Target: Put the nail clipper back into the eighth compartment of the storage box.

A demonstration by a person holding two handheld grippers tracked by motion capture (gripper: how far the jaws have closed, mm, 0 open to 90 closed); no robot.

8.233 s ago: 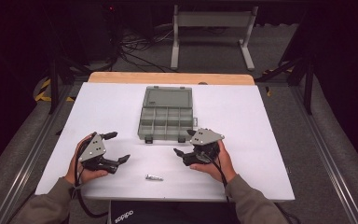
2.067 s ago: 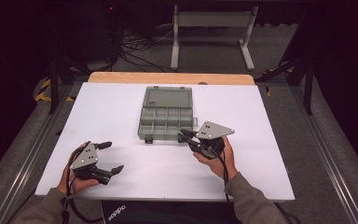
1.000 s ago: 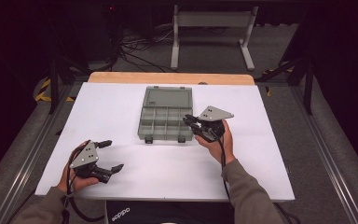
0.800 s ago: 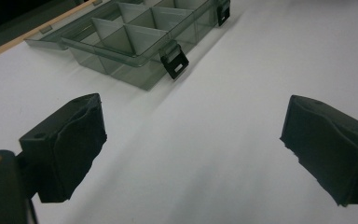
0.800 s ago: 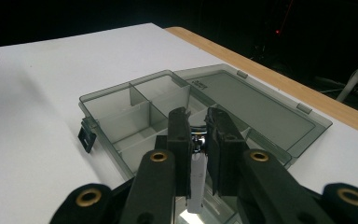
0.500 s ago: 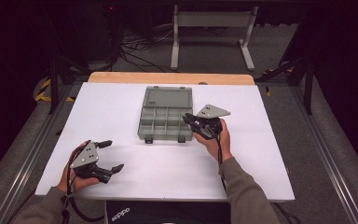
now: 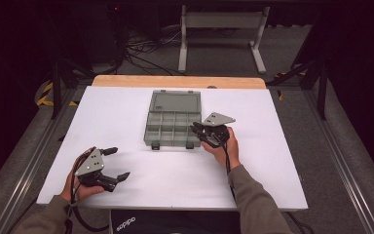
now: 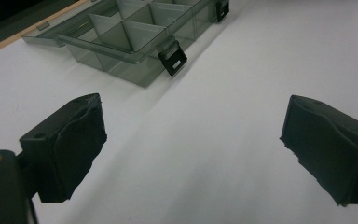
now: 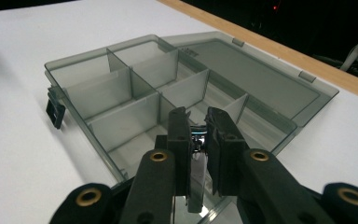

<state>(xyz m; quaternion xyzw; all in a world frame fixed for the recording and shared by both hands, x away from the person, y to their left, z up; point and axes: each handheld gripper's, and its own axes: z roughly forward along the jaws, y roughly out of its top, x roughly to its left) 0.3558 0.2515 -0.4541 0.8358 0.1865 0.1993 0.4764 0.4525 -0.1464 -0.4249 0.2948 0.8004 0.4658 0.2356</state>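
right gripper [image 9: 196, 135] pinching a small metal screw [image 9: 197, 138] over the open box [image 9: 121, 93] to drop it in a compartment, left gripper [image 8: 191, 149] spread & idle.

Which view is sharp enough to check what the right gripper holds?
Right gripper view: sharp and evenly lit, a small shiny metal part glints between the fingers over the organizer box. High view: soft, the part too small to tell.

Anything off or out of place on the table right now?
Nothing stands out. The organizer box sits square on the table, lid open flat behind it. The right gripper pinches a small metal part over a near compartment; the left gripper hangs open.
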